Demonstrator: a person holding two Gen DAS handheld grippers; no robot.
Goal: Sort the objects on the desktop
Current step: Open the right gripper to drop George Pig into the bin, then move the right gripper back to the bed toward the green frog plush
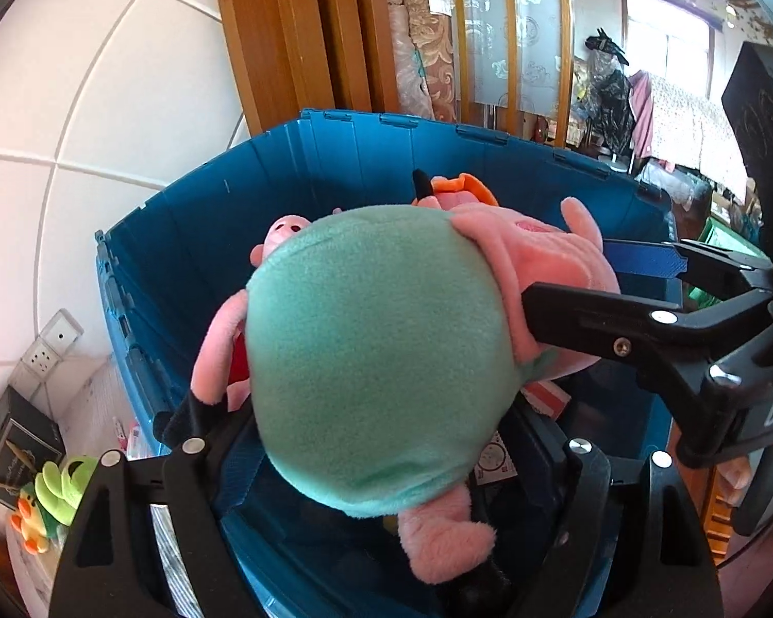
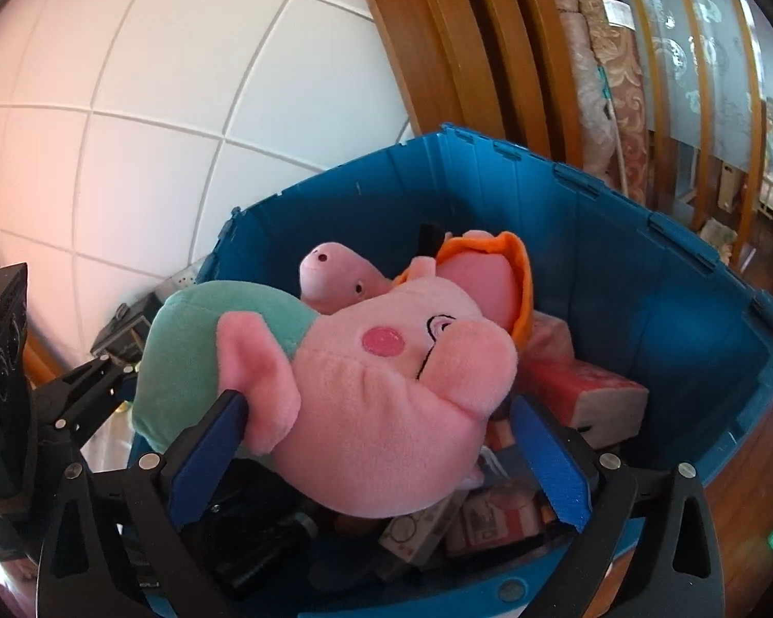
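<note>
A plush pig with a green body (image 1: 376, 335) and a pink head (image 2: 386, 401) lies across the top of the blue plastic bin (image 1: 206, 237) (image 2: 618, 268). The green body fills the jaws of my left gripper (image 1: 366, 427) and bulges over both fingers, so it is shut on the body; from the right wrist it shows at the left edge (image 2: 121, 383). My right gripper (image 2: 381, 443) (image 1: 572, 278) is open around the head. Its left blue pad (image 2: 216, 438) touches an ear, and its right pad (image 2: 551, 463) stands apart from the head.
The bin holds a smaller pink plush (image 2: 335, 273), an orange-rimmed plush (image 2: 520, 268), a red-and-white box (image 2: 582, 391) and small cartons (image 2: 489, 520). Left of the bin are a yellow duck toy (image 1: 31, 520), a black box (image 1: 20, 443) and a wall socket (image 1: 51, 350). White tiled wall and a wooden door frame stand behind.
</note>
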